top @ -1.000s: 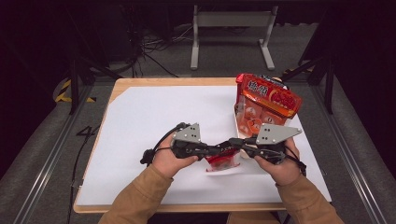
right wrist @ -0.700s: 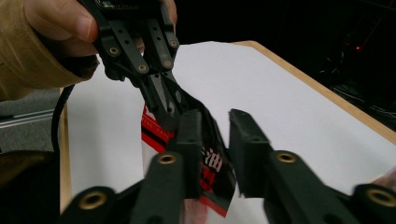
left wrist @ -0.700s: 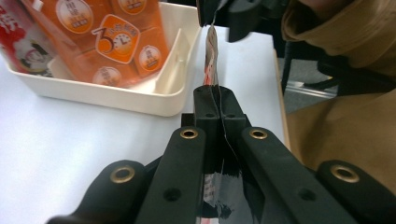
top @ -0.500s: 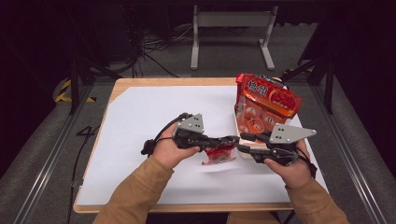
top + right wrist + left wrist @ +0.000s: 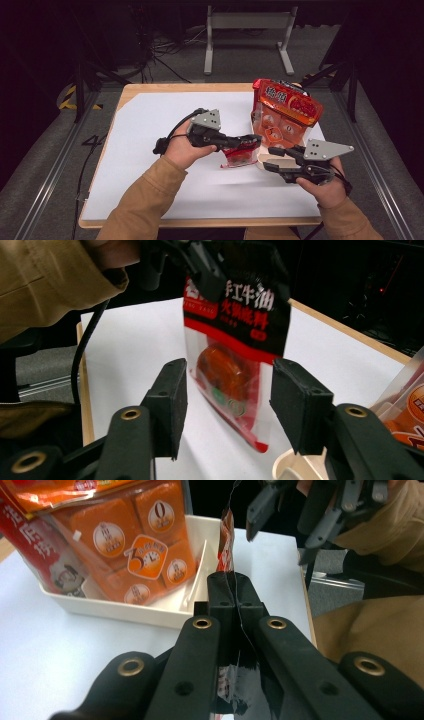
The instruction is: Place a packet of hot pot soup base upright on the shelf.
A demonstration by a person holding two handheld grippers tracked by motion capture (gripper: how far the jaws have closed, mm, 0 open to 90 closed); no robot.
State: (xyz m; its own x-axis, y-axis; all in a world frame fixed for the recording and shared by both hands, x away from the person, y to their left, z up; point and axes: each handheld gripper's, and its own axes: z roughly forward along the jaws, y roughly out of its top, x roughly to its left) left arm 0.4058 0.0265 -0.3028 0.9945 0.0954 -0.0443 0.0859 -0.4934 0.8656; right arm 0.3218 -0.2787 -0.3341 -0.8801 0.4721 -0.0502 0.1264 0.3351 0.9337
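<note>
Left tool clamps the sachet's top edge, hiding it; right tool, just opening, stands apart.

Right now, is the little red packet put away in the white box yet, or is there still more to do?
Not yet. Done: the big orange bag already stands in the white box. In hand: the left gripper pinches the small red packet by its top edge, hanging above the table. The right gripper has just been opening; its pads stand apart, off the packet. Left: probably lowering the packet into the box.
</note>
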